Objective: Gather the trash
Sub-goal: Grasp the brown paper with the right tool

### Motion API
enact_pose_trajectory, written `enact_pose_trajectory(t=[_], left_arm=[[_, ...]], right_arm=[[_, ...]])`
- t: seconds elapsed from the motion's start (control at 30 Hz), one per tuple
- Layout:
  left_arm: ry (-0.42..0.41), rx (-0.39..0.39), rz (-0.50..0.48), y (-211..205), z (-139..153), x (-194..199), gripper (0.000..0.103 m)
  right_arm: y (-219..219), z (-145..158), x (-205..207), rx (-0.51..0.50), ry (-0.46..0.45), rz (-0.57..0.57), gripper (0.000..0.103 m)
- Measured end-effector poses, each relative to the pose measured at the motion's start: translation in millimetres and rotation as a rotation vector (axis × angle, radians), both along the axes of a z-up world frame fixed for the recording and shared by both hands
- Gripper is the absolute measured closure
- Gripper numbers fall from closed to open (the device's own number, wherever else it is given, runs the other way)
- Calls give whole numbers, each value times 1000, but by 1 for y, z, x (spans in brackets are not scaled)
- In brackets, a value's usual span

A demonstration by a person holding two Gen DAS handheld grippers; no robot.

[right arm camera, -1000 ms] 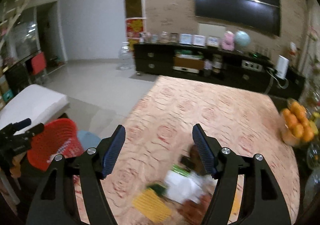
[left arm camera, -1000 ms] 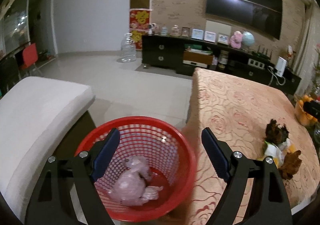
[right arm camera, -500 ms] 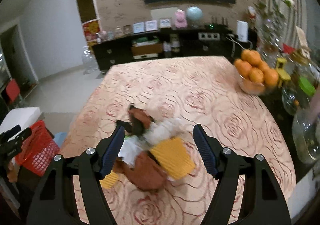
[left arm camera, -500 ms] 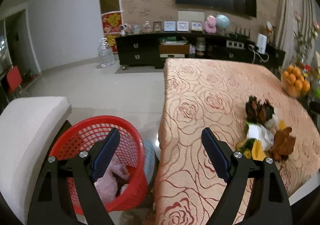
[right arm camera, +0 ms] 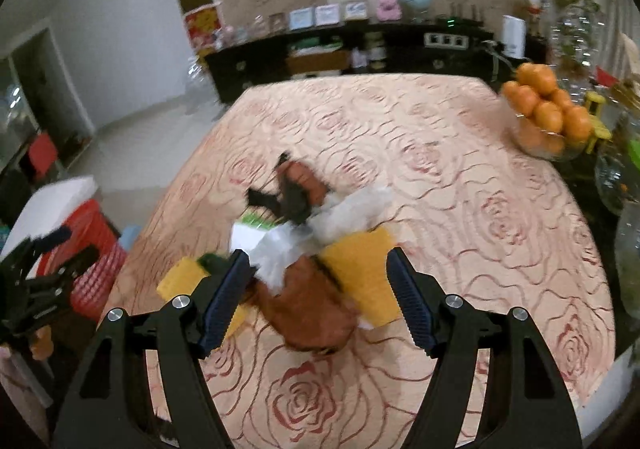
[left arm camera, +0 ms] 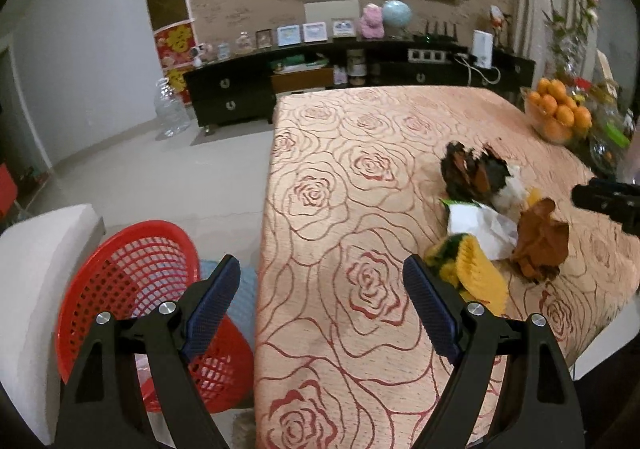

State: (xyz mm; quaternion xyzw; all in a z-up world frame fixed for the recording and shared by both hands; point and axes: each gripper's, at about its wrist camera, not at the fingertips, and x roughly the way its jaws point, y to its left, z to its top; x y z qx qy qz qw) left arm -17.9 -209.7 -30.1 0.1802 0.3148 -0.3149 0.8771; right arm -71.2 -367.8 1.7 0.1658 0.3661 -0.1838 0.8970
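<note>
Your trash pile lies mid-table on the rose cloth, its long axis running from the near-left yellow wrapper toward the far dark wrapper. Your right gripper hovers spread over it, empty. Your left gripper, also spread and empty, points at the table edge beside the red basket.

bare tablecloth around trash pile; orange bowl far right

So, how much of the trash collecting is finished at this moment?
Done: the red mesh plastic basket beside the table holds something pale. In hand: nothing; the left gripper is open and empty, and the right gripper is open over the crumpled brown paper wad. Left: the whole pile, including yellow wrappers and white paper.
</note>
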Motion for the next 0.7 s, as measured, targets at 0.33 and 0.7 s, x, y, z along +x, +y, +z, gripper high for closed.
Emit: enact_pose_trajectory(t=[0.33,0.7], left_arm=[[4,8,-11,-1,-2,-3,23],[-19,1,-50,-4,2,-12,23]], right_arm=[[23,-40,26,-72,161,93,34],[24,-31,27,-82,131,70,71]])
